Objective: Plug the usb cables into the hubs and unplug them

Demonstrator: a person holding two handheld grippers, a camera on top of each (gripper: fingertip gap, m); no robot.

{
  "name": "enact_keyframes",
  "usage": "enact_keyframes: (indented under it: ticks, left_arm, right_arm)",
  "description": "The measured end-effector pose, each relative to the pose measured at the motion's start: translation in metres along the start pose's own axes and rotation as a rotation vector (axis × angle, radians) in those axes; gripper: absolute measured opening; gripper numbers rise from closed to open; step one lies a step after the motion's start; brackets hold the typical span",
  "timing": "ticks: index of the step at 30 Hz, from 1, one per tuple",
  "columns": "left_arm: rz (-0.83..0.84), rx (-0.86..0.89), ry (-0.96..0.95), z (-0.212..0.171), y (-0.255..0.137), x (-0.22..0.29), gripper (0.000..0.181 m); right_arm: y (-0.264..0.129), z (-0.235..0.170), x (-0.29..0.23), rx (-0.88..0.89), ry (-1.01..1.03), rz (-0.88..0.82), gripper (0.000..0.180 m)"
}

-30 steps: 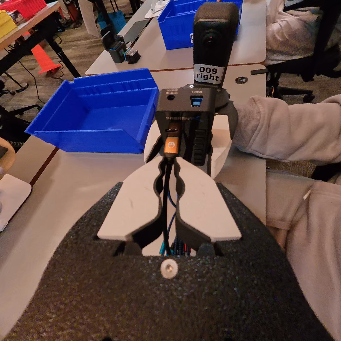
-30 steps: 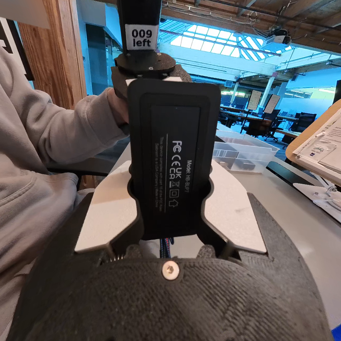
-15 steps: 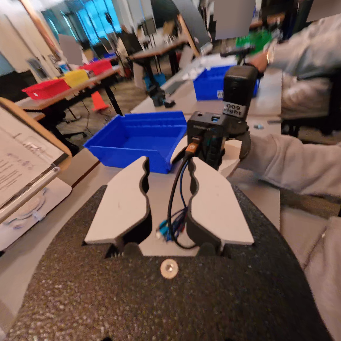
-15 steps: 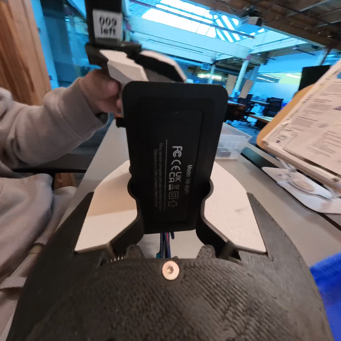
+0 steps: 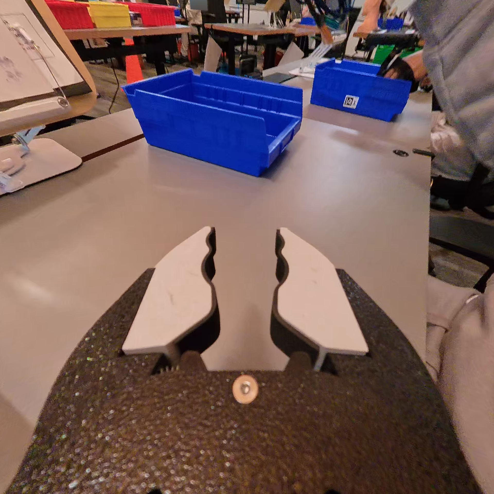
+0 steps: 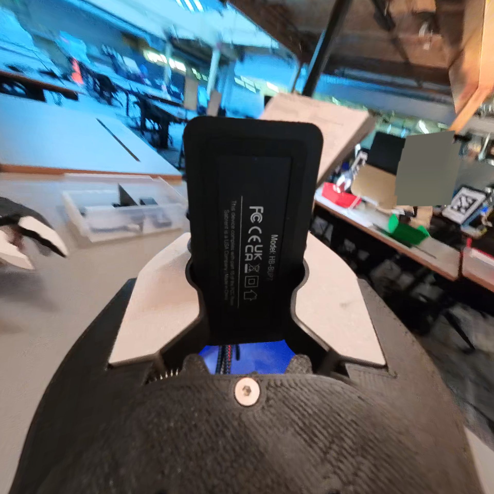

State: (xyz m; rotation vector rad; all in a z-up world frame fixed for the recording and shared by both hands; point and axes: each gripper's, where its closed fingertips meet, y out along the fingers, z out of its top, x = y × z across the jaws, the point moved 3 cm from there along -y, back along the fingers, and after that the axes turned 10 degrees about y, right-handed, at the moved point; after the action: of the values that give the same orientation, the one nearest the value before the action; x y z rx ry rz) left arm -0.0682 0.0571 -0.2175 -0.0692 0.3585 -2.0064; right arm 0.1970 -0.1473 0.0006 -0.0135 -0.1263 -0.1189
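Tongs, left wrist view: left tongs [image 5: 244, 232] released, jaws apart with bare grey bench [image 5: 334, 192] between them, nothing held. Blue bin [image 5: 213, 123] sits ahead on the bench; second blue bin [image 5: 361, 91] farther right; clipboard stand [image 5: 40, 88] at left.

Right wrist view: right tongs [image 6: 247, 256] clenched on black USB hub [image 6: 252, 203], upright, labelled back to camera. Braided cables [image 6: 226, 358] hang below it over blue surface. Left tongs blurred at far left, apart from the hub
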Motion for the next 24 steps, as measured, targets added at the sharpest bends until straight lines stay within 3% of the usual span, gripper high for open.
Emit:
enact_keyframes:
  ticks: [1, 5, 10, 14, 17, 19, 24]
  left_arm:
    - [-0.007, -0.019, 0.006, -0.003, 0.002, 0.000, 0.043]
    - [-0.038, -0.069, 0.034, -0.010, 0.007, 0.003, 0.043]
    - [-0.043, -0.177, 0.110, -0.025, 0.006, 0.003, 0.043]
    - [-0.040, -0.226, 0.131, -0.034, 0.001, 0.002, 0.044]
    - [-0.035, -0.234, 0.123, -0.036, -0.002, 0.000, 0.044]
    - [-0.034, -0.232, 0.118, -0.036, -0.002, -0.002, 0.044]
    - [-0.037, -0.245, 0.114, -0.040, 0.003, -0.002, 0.044]
  right_arm:
    - [0.004, -0.007, 0.015, -0.043, 0.011, -0.030, 0.072]
    - [0.031, -0.063, 0.051, -0.234, 0.125, -0.059, 0.072]
    - [0.055, -0.128, 0.056, -0.380, 0.304, -0.017, 0.071]
    - [0.068, -0.167, 0.050, -0.462, 0.577, 0.083, 0.071]
    - [0.074, -0.185, 0.066, -0.504, 0.693, -0.013, 0.071]
    - [0.071, -0.205, 0.089, -0.621, 0.665, -0.167, 0.071]
    - [0.076, -0.243, 0.111, -0.927, 0.274, -0.352, 0.071]
